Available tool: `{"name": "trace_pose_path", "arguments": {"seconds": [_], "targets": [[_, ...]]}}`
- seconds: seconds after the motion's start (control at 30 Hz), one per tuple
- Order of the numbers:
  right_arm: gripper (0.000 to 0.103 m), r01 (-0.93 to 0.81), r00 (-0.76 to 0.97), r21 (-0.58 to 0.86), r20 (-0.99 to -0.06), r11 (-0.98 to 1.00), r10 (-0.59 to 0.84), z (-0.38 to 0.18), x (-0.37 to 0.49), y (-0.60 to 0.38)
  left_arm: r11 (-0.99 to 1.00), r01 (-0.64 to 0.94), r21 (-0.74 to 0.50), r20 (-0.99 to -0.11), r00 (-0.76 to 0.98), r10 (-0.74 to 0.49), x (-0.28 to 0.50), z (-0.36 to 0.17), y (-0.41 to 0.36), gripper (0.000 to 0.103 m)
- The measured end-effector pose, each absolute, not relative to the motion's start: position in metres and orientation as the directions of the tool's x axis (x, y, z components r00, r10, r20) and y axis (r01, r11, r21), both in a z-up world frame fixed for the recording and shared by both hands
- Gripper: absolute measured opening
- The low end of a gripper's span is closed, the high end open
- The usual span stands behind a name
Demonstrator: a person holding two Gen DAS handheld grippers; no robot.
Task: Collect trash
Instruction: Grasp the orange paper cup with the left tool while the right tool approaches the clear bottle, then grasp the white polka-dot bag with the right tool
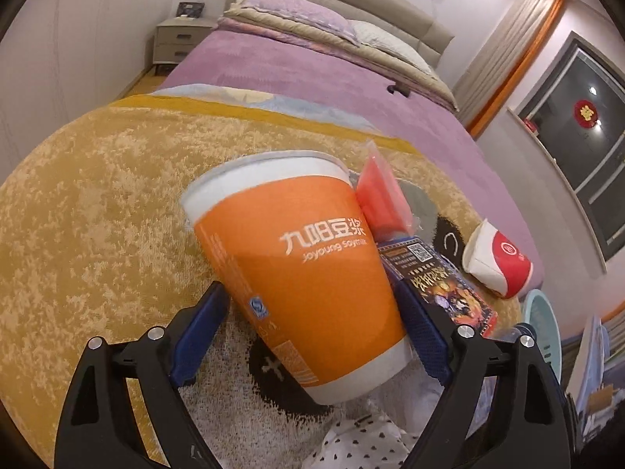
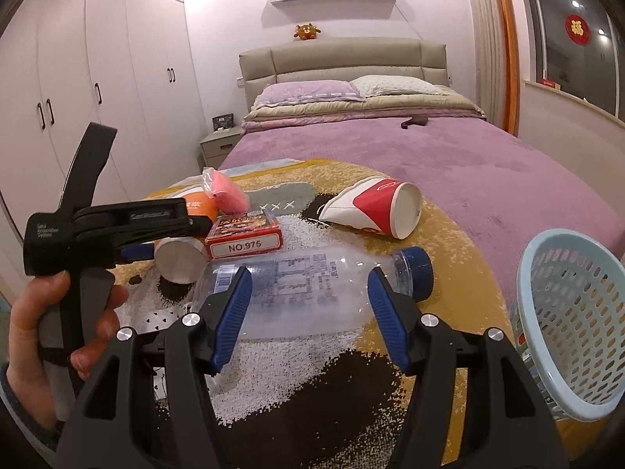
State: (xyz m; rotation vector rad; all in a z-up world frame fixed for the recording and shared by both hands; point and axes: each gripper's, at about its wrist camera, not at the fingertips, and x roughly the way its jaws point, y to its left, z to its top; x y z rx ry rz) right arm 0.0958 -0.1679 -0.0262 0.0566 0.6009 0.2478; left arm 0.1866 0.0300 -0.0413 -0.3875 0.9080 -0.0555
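Right gripper (image 2: 308, 308) sat lowest in its own view, blue-padded fingers (image 2: 234, 312) spread to either side of a clear plastic bottle with a dark blue cap (image 2: 312, 289). The bottle lay on its side on a yellow, white and black patterned blanket (image 2: 312, 383), cap toward the right. Pads were close to the bottle's sides, but whether they pressed on it could not be told.

A pale blue perforated plastic basket (image 2: 566, 324) stood tilted at the right edge, just beside the bottle.

Left gripper (image 1: 312, 336) straddled an orange and white paper soymilk cup (image 1: 297, 273) lying on its side, rim pointing away. Its jaws were wide; the right pad lay against the cup wall near the base, the left pad just beside it, firm grip not clear. In the right view a hand (image 2: 58, 320) held this tool's handle at left.

Just past the orange cup lay a red card box with "NO.975" printed on its end (image 2: 246, 234), and a pink item in clear plastic wrap (image 2: 226, 191) touching the cup's rim side.

Further right, apart from those, a crushed red and white paper cup (image 2: 375, 207) lay on its side on the blanket, mouth to the right.

Beyond was a purple bedspread (image 2: 390, 148), pillows (image 2: 312, 92) and a beige padded headboard (image 2: 343, 58). White wardrobe doors (image 2: 97, 78) lined the left wall.
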Motion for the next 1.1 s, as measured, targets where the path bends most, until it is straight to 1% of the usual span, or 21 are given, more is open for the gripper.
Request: {"name": "trace_pose_path", "arguments": {"seconds": [0.1, 0.13, 0.2, 0.23, 0.3, 0.5, 0.57, 0.63, 0.8, 0.93, 1.03, 1.1], "targets": [[0.059, -0.220, 0.796, 0.114, -0.553, 0.969, 0.246, -0.026, 0.096, -0.166, 0.940, -0.116, -0.321, -0.764, 0.618, -0.185, 0.187, -0.041, 0.027, 0.081], [0.059, -0.223, 0.796, 0.112, -0.553, 0.968, 0.247, -0.026, 0.096, -0.166, 0.942, -0.114, -0.317, -0.764, 0.620, -0.182, 0.186, -0.040, 0.027, 0.072], [0.059, -0.227, 0.795, 0.112, -0.553, 0.967, 0.251, -0.026, 0.097, -0.165, 0.947, -0.109, -0.303, -0.767, 0.618, -0.174, 0.184, -0.039, 0.028, 0.063], [0.059, -0.228, 0.794, 0.112, -0.553, 0.967, 0.251, -0.026, 0.097, -0.165, 0.946, -0.111, -0.306, -0.766, 0.618, -0.175, 0.181, -0.039, 0.031, 0.062], [0.059, -0.227, 0.793, 0.110, -0.555, 0.968, 0.249, -0.026, 0.097, -0.164, 0.943, -0.113, -0.314, -0.760, 0.625, -0.178, 0.173, -0.038, 0.036, 0.061], [0.059, -0.236, 0.794, 0.097, -0.554, 0.967, 0.249, -0.025, 0.093, -0.162, 0.954, -0.097, -0.282, -0.731, 0.666, -0.149, 0.134, -0.029, 0.056, 0.061], [0.059, -0.265, 0.765, 0.105, -0.583, 0.959, 0.275, -0.026, 0.091, -0.157, 0.961, -0.091, -0.261, -0.728, 0.672, -0.134, 0.119, -0.027, 0.062, 0.061], [0.059, -0.317, 0.720, 0.146, -0.606, 0.937, 0.338, -0.030, 0.086, -0.151, 0.963, -0.087, -0.257, -0.724, 0.677, -0.132, 0.105, -0.029, 0.070, 0.061], [0.059, -0.390, 0.636, 0.161, -0.664, 0.907, 0.392, -0.038, 0.076, -0.126, 0.968, -0.085, -0.236, -0.709, 0.696, -0.111, 0.078, -0.035, 0.081, 0.061], [0.059, -0.413, 0.609, 0.113, -0.704, 0.904, 0.366, -0.044, 0.074, -0.108, 0.966, -0.084, -0.245, -0.699, 0.706, -0.116, 0.071, -0.042, 0.085, 0.061], [0.058, -0.408, 0.584, 0.103, -0.734, 0.907, 0.346, -0.050, 0.079, -0.100, 0.969, -0.071, -0.237, -0.689, 0.715, -0.116, 0.071, -0.040, 0.083, 0.061], [0.055, -0.392, 0.578, 0.098, -0.747, 0.915, 0.328, -0.056, 0.082, -0.099, 0.973, -0.062, -0.222, -0.681, 0.724, -0.109, 0.069, -0.040, 0.081, 0.061]]}}
